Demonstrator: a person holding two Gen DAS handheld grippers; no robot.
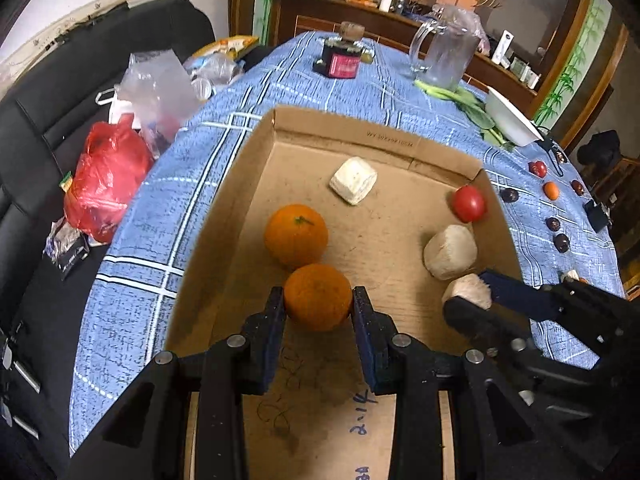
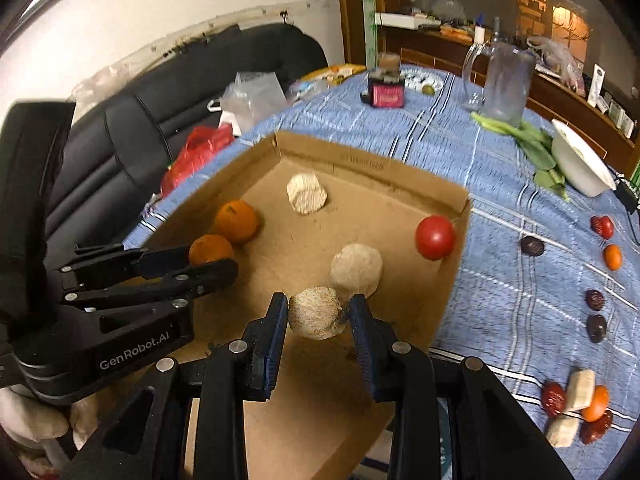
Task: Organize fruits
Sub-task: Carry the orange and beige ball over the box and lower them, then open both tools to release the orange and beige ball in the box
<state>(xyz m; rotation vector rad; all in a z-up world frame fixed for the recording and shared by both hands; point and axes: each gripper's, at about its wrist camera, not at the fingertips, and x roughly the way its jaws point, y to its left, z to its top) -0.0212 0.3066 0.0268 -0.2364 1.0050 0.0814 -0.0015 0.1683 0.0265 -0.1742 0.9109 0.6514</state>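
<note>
1. Counter (image 1: 280, 76), blue plaid cloth: carries the open cardboard box (image 1: 348, 130); loose small fruits lie to its right
2. Cardboard box: a second orange (image 1: 296, 235), a tomato (image 1: 468, 203) and pale lumps rest on its floor
3. Left tool (image 1: 318, 300): closed on an orange (image 1: 318, 297), just before the second orange, box's left side
4. Right tool (image 2: 318, 314): closed on a pale fuzzy lump (image 2: 315, 312), nearer the right-side lumps
</note>
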